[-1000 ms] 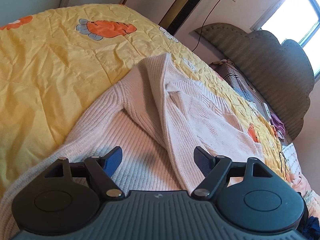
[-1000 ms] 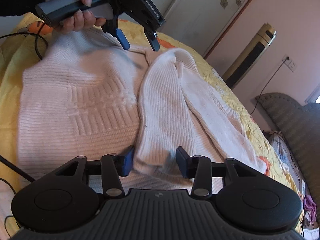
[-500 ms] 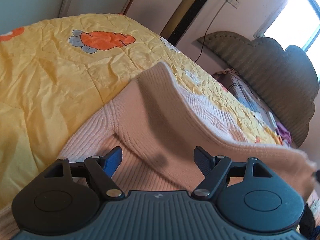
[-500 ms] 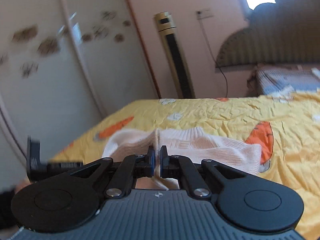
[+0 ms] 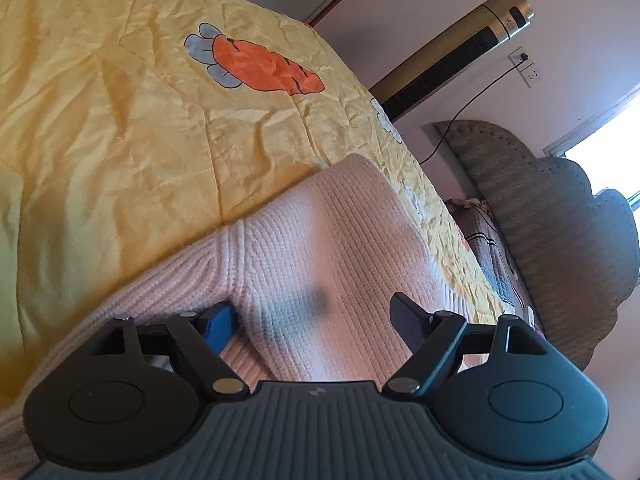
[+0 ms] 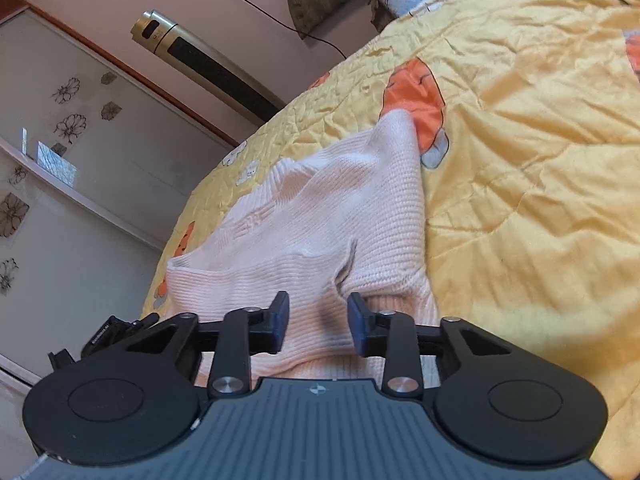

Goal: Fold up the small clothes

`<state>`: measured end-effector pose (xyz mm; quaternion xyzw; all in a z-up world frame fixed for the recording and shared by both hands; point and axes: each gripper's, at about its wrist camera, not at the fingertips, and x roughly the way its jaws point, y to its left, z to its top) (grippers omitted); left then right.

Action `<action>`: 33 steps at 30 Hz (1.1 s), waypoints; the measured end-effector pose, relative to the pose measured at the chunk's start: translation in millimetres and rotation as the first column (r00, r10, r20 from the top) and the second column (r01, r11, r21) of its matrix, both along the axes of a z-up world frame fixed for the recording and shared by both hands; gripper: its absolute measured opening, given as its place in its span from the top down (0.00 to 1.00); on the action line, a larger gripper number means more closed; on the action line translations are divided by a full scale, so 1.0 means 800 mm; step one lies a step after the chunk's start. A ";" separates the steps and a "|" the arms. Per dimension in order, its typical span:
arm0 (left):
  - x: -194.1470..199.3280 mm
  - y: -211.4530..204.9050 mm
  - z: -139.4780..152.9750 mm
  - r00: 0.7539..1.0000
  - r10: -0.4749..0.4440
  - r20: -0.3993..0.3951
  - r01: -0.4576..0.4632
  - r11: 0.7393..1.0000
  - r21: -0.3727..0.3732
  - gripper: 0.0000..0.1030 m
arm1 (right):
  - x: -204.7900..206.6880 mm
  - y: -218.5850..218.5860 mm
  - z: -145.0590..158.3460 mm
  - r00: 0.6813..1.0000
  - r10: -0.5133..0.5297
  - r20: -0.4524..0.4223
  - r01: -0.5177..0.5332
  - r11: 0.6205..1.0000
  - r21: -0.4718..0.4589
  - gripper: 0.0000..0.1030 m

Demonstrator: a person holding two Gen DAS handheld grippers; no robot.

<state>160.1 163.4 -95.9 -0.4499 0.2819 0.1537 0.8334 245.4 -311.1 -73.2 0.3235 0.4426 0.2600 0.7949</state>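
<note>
Pale pink ribbed knit sweater (image 5: 320, 248) spread on a bed under a crinkled yellow quilt (image 5: 120, 128) printed with orange cartoon carrots (image 5: 264, 64). In the left wrist view, folded over itself, a seam between body and sleeve running down toward the lower left, far edge lying close to the quilt's far side. In the right wrist view, a doubled layer with a straight folded edge across the middle and a small pucker of cloth just ahead of the fingers.

Left gripper (image 5: 312, 320) low over the sweater, fingers (image 5: 218, 322) spread wide, blue pad on one side and dark pad on the other, knit lying between and beneath them but not pinched. Right gripper (image 6: 318, 322) also over the sweater near its nearer edge, fingers (image 6: 280, 318) parted and opening, cloth visible in the gap, pads not pressing on it. Part of the other black gripper showing at the lower left of the right wrist view.

Beyond the bed: a tall gold and black tower fan (image 6: 208, 60) against a pinkish wall, a wall socket with a black cord (image 5: 524, 66), a grey padded scalloped headboard (image 5: 560, 216), a bright window at the right edge, and frosted wardrobe doors with flower decals (image 6: 72, 128).
</note>
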 end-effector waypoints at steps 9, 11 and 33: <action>0.010 -0.007 0.005 0.990 0.130 -0.053 -0.131 0.991 -0.002 0.30 | -0.002 0.033 -0.032 0.985 -0.068 -0.157 0.075 0.996 0.045 0.44; 0.013 -0.007 0.005 0.990 0.126 -0.057 -0.126 0.992 0.007 0.30 | 0.001 0.044 -0.030 0.985 -0.113 -0.131 0.116 0.993 0.017 0.59; -0.018 -0.011 0.034 0.947 -0.265 -0.180 0.267 0.964 -0.013 0.72 | 0.069 0.018 -0.042 0.976 -0.214 -0.047 0.217 0.975 0.057 0.89</action>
